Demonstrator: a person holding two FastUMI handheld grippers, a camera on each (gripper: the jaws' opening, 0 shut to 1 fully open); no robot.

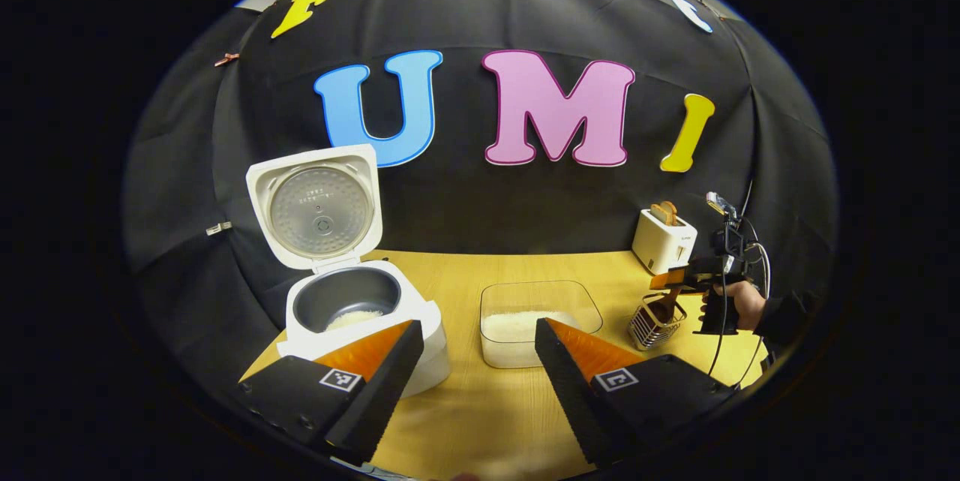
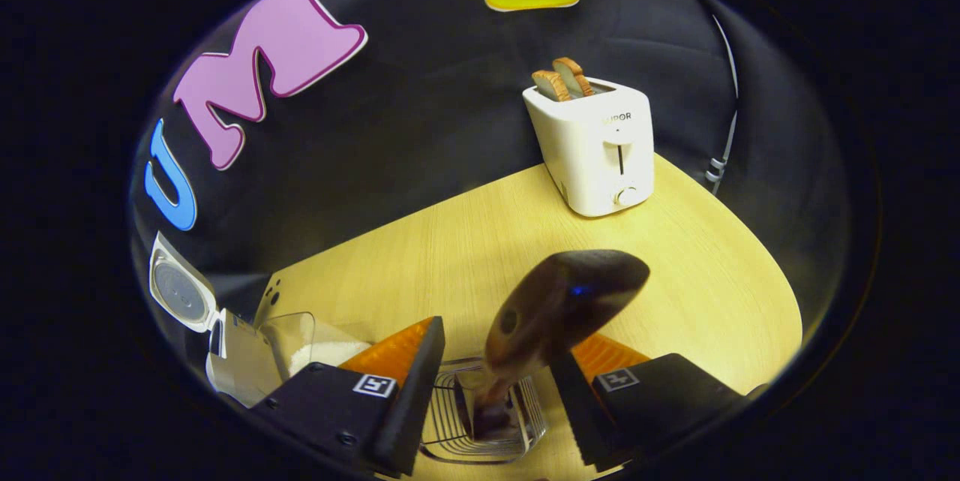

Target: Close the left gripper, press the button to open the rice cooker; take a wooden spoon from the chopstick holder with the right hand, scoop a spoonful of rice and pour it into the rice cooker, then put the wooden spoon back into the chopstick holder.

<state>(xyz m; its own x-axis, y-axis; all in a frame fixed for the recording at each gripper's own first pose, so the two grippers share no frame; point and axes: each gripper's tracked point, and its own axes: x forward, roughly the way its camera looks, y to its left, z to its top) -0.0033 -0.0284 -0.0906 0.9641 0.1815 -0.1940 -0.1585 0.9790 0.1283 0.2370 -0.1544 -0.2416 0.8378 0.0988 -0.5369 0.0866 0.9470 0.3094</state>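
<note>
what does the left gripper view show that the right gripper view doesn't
Left gripper view: the rice cooker's inner pot with some rice in it, and a hand holding the right tool over the chopstick holder. Right gripper view: the wooden spoon up close, standing in the holder between that tool's open fingers. Both: the open cooker lid, the clear rice container, the toaster.
</note>
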